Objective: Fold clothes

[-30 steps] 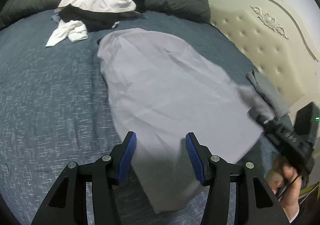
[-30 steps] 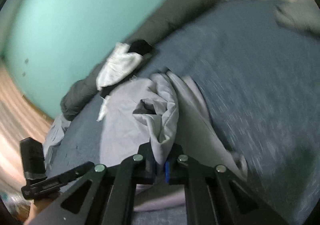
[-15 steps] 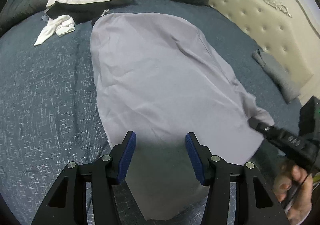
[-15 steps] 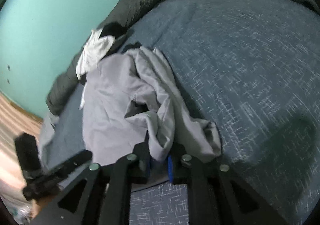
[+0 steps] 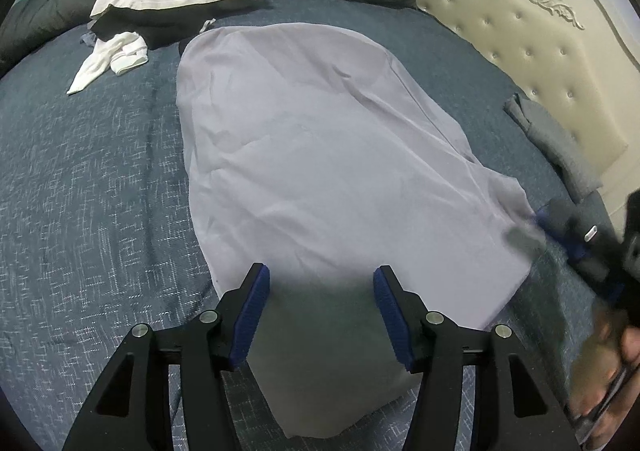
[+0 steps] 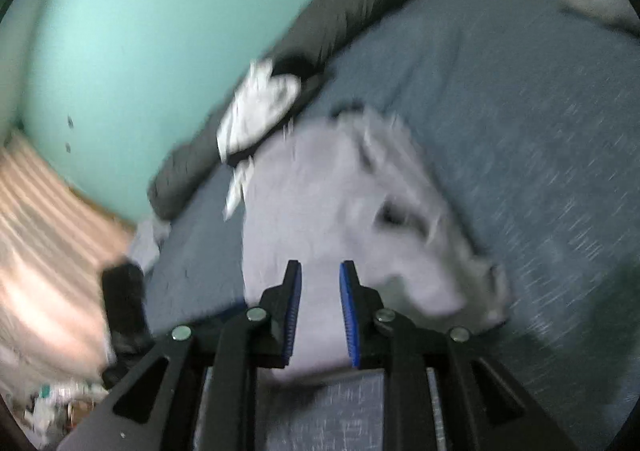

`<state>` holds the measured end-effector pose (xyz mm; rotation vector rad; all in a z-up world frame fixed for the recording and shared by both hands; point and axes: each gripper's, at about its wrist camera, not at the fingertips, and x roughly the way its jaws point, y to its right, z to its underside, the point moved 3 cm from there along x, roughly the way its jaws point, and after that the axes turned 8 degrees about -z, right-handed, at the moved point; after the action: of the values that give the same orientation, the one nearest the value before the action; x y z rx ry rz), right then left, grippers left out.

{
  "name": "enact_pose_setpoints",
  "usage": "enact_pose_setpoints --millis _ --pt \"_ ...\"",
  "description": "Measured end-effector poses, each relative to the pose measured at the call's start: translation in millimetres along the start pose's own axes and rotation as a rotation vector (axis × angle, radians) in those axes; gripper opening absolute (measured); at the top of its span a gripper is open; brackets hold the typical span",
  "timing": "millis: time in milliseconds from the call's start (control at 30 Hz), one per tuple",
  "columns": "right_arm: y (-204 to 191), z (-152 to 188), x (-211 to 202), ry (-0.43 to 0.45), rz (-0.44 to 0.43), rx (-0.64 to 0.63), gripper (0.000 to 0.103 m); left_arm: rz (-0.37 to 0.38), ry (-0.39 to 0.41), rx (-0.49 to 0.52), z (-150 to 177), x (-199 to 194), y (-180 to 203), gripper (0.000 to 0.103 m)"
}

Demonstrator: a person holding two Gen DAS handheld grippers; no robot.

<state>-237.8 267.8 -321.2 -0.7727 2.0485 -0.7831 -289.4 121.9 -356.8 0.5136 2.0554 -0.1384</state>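
Your lilac shirt [image 5: 320, 171] lies spread flat across the middle of the blue bed [image 5: 92, 211], its near hem low in the frame between the prongs of your left gripper [image 5: 320, 315], which stands about half open over the cloth, gripping nothing. The right gripper [image 6: 320, 307] is parted a little with nothing pinched; in the left view it sits blurred at the right edge by the shirt's corner. Smooth that bunched right side first, then pinch both near corners evenly before folding upward. A second ago the right gripper was clamped on a gathered bunch of fabric; now it has let go and the cloth has dropped onto the bed.
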Motion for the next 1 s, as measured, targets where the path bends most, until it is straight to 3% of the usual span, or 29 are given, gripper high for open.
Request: enact_pose_setpoints --millis 67,200,433,533,667,800,1000 --pt "13 6 8 -0.029 0.052 0.042 0.018 0.004 0.000 0.005 1 -4 2 0.059" --pt "38 13 8 -0.030 0.145 0.117 0.001 0.010 -0.001 0.031 1 -8 9 0.059" --pt "57 17 -1 -0.019 0.222 0.148 0.000 -0.002 -0.030 0.047 11 6 12 0.059" --pt "54 14 -11 0.017 0.218 0.165 0.000 0.002 -0.028 0.038 10 3 10 0.059" --pt "35 5 -25 0.084 0.145 0.126 0.002 0.037 0.000 0.001 8 -13 8 0.059" --pt "22 7 -12 0.049 0.061 0.110 0.002 0.053 0.011 0.034 10 -14 21 0.059" --pt "46 13 -1 0.008 0.168 0.151 0.000 0.051 -0.021 0.023 16 10 22 0.059"
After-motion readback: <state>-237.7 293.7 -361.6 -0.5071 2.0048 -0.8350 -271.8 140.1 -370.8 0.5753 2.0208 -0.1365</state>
